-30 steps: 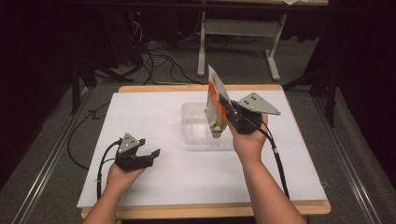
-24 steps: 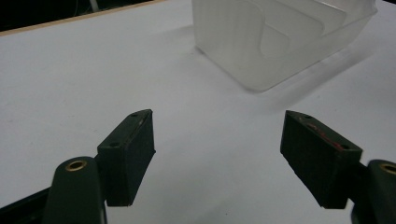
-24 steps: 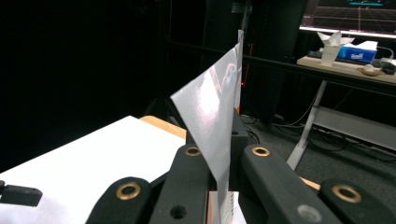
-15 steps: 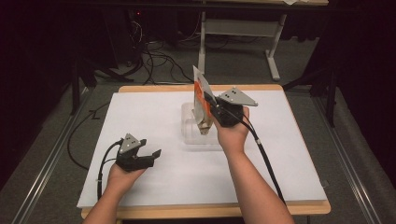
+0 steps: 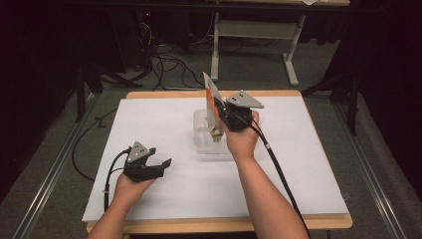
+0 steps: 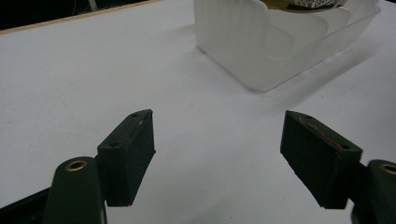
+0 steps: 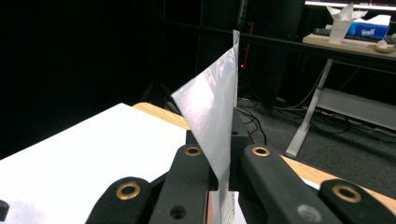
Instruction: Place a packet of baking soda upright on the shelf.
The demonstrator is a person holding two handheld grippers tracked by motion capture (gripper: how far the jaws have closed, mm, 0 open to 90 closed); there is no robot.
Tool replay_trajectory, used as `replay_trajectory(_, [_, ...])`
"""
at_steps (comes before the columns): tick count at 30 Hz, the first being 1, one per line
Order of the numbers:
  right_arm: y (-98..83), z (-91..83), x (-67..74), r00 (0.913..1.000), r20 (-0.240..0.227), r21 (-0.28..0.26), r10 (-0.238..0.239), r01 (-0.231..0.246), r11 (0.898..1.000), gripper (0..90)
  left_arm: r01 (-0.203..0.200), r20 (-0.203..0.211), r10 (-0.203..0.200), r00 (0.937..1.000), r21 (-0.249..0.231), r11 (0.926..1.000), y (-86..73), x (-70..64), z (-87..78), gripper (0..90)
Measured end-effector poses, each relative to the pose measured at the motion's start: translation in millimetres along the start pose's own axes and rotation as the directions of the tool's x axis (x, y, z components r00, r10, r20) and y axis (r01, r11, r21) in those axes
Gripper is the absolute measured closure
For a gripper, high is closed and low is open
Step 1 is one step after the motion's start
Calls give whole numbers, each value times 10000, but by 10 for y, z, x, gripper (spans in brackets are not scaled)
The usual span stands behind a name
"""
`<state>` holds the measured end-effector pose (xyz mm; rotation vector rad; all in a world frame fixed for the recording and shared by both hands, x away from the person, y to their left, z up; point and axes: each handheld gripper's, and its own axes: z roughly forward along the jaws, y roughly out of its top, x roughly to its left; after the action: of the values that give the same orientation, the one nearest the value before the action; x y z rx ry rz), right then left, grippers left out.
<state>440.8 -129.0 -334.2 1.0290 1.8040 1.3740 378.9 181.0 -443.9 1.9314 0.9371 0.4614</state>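
A flat pouch (image 5: 211,99), silver on one side and orange on the other, stands upright in my right gripper (image 5: 219,113), which is shut on it. The pouch hangs over a clear plastic container (image 5: 203,143) at the middle of the white table (image 5: 149,119), its lower end inside the container's outline. In the right gripper view the silver pouch (image 7: 212,107) rises from between the closed jaws of my right gripper (image 7: 223,161). My left gripper (image 5: 165,164) rests on the table at the front left, open and with nothing in it. The left gripper view has its wide jaws (image 6: 217,154) facing the container (image 6: 252,51).
The table has a wooden rim (image 5: 219,225). Behind it stand a metal table frame (image 5: 254,35) and floor cables (image 5: 164,64). A tissue box (image 7: 369,24) sits on a far desk. Bare white surface lies to the left and right of the container.
My right hand has carried the pouch leftward and a little lower, from the container's right side to above its middle. The left gripper has stayed still.
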Motion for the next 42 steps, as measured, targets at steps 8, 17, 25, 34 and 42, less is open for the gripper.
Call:
replay_trajectory(8, [-62,114,1,9998,99,214,-180,177,9996,900,1,-4,-1,10000,-1,10000,1,-13,-10,265])
replay_trajectory(17, [-123,182,24,9990,138,372,-426,421,9984,900,52,5,-52,10000,49,10000,-3,-15,-4,265])
replay_trajectory(25, [-206,239,14,9989,105,494,-464,458,9977,900,119,-29,-119,9999,-4,9999,-4,-2,-14,265])
replay_trajectory(34, [-283,238,34,9995,-42,450,-316,318,9985,900,119,-26,-119,9999,-6,9999,-4,-5,-10,265])
replay_trajectory(42, [-331,226,59,9997,-208,471,-140,149,9988,900,106,-28,-106,9999,10,9999,-4,-11,-10,264])
